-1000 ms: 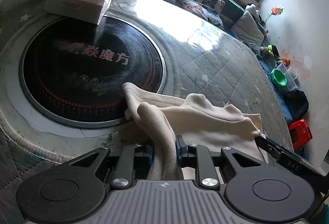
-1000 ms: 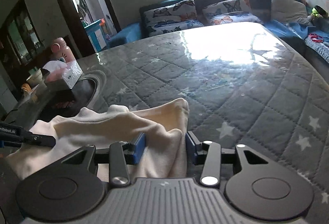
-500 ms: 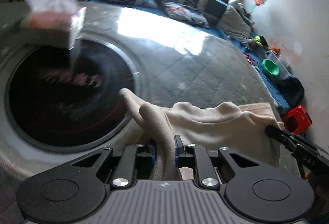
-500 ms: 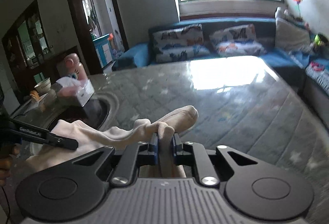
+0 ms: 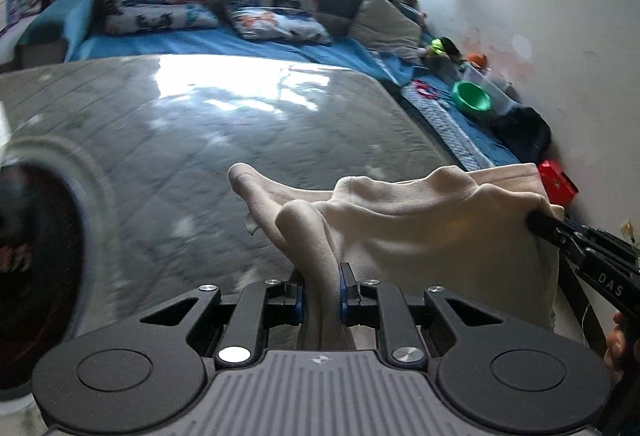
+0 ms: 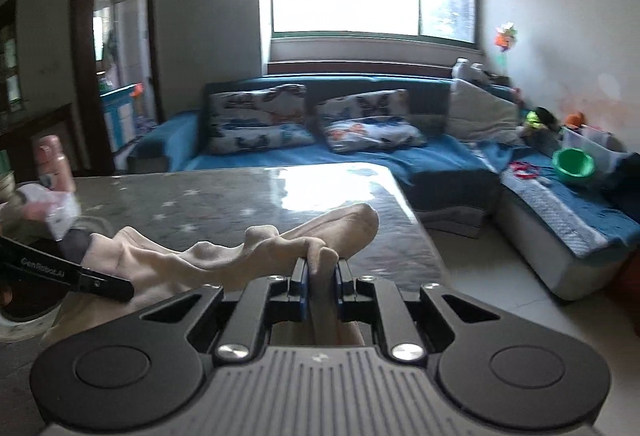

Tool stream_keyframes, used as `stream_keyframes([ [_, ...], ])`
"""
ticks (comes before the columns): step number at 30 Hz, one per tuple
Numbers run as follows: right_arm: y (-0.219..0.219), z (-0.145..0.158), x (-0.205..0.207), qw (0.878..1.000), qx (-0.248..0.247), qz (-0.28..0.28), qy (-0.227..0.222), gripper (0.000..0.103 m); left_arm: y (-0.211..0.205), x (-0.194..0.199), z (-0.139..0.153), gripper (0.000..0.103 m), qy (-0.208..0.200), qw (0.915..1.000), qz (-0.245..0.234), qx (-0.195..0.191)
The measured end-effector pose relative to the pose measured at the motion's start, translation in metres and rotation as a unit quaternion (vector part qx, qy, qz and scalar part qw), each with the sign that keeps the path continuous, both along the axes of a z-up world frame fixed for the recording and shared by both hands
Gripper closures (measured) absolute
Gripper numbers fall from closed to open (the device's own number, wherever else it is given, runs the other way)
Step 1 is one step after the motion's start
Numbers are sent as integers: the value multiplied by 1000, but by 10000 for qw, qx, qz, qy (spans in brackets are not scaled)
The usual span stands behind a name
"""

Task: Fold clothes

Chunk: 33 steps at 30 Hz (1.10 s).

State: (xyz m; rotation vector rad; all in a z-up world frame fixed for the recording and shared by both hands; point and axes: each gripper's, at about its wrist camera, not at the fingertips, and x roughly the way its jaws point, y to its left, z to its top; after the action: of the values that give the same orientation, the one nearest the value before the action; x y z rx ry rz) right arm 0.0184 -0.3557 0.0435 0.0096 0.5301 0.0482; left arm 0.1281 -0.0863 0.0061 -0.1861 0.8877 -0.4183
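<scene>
- My left gripper (image 5: 320, 290) is clenched on a bunched fold of the cream garment (image 5: 420, 220).
- My right gripper (image 6: 321, 278) has just closed and now pinches another fold of the same cloth.
- The garment hangs stretched between the two grippers, above the grey quilted surface (image 5: 240, 124).
- Beyond the surface stands a blue sofa (image 6: 360, 160) with butterfly cushions (image 6: 260, 118).

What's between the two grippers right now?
In the left wrist view, cream garment spans from left gripper to right gripper.
</scene>
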Motion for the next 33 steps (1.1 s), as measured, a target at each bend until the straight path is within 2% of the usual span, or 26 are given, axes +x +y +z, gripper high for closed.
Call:
stream_keyframes([
  [4,-18,-8,7,9995,-114,-279,87,92,-26,9,-7,86,56,9999,-125,82],
  [10,-37,-42,20,9973,-100,-596,412,92,-46,20,-31,85,270,9989,-177,351],
  [15,-44,-59,27,9958,-110,-691,588,92,-48,22,-40,76,301,9979,-135,550],
  [17,-45,-63,29,9954,-99,-717,636,92,-48,22,-41,76,300,9979,-142,557],
  [28,-43,-68,32,9949,-215,-692,699,92,-57,15,-39,84,113,9974,-218,679],
  [33,-39,-60,28,9966,-200,-661,438,92,-60,9,-34,86,-37,9965,-225,810],
])
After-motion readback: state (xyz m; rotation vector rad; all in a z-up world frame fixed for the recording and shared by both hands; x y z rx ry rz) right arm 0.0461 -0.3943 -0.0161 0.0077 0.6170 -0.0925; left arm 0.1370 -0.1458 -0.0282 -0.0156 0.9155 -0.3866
